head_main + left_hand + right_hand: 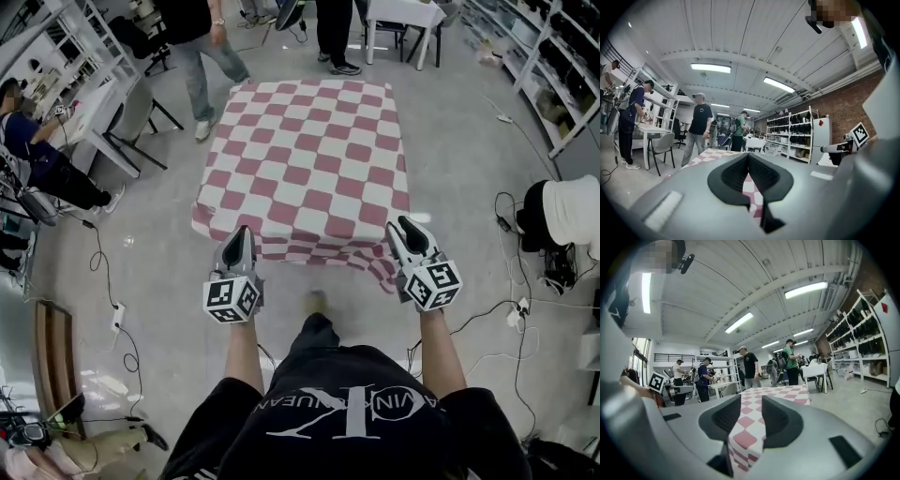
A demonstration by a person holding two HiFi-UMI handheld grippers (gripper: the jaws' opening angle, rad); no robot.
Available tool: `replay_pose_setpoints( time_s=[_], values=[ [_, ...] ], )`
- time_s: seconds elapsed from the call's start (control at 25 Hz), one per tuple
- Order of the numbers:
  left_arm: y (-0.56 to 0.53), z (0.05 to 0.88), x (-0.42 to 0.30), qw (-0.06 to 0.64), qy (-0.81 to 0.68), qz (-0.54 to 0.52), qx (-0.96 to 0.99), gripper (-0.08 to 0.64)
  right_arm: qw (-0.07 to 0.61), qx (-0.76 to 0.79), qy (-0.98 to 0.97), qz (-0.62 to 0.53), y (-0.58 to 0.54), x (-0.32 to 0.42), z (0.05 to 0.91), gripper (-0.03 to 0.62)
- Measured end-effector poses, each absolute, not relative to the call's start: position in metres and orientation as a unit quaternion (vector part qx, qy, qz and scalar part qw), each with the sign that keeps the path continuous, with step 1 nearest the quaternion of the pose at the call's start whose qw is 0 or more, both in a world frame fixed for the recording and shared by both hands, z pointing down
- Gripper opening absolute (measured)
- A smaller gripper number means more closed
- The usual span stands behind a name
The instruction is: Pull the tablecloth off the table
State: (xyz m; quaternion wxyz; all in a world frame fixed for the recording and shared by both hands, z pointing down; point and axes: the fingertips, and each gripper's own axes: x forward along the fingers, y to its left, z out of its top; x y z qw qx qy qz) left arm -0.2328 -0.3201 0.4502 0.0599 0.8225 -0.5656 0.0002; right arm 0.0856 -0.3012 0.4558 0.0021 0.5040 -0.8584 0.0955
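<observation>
A red-and-white checked tablecloth (309, 159) covers the table in front of me. At its near left edge my left gripper (241, 232) is shut on the cloth; in the left gripper view the tablecloth (751, 183) is pinched in the thin slit between the jaws (748, 158). My right gripper (405, 225) is at the near right corner, where the cloth hangs bunched and pulled toward me. In the right gripper view its jaws (751, 404) stand apart, and the tablecloth (743, 439) runs loosely through the gap.
People stand past the far end of the table (202, 56). A chair (131, 117) and a seated person (42, 159) are at the left. Shelving (553, 66) lines the right wall. Cables (117, 319) trail over the floor on both sides. A white-topped black stand (558, 220) is at the right.
</observation>
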Motion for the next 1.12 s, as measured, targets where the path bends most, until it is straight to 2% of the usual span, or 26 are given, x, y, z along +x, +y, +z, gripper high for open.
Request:
replay_pose_setpoints(
  time_s=[0.04,0.24,0.76,0.84,1.12],
  values=[
    [-0.329,0.453,-0.232,0.063,-0.562,0.004,0.825,0.011,0.004,0.504,-0.858,0.102,-0.309,0.084,0.459,0.113],
    [-0.377,0.464,-0.241,0.079,-0.549,0.017,0.832,0.012,0.013,0.509,-0.852,0.124,-0.35,0.073,0.47,0.159],
    [-0.486,0.488,-0.256,0.102,-0.498,0.023,0.861,0.019,0.033,0.535,-0.83,0.151,-0.439,0.045,0.497,0.204],
    [-0.495,0.494,-0.256,0.105,-0.489,0.025,0.865,0.053,0.036,0.54,-0.827,0.155,-0.446,0.043,0.503,0.208],
    [-0.525,0.514,-0.258,0.134,-0.474,0.03,0.87,0.24,0.065,0.539,-0.822,0.172,-0.471,0.037,0.522,0.233]
  ],
)
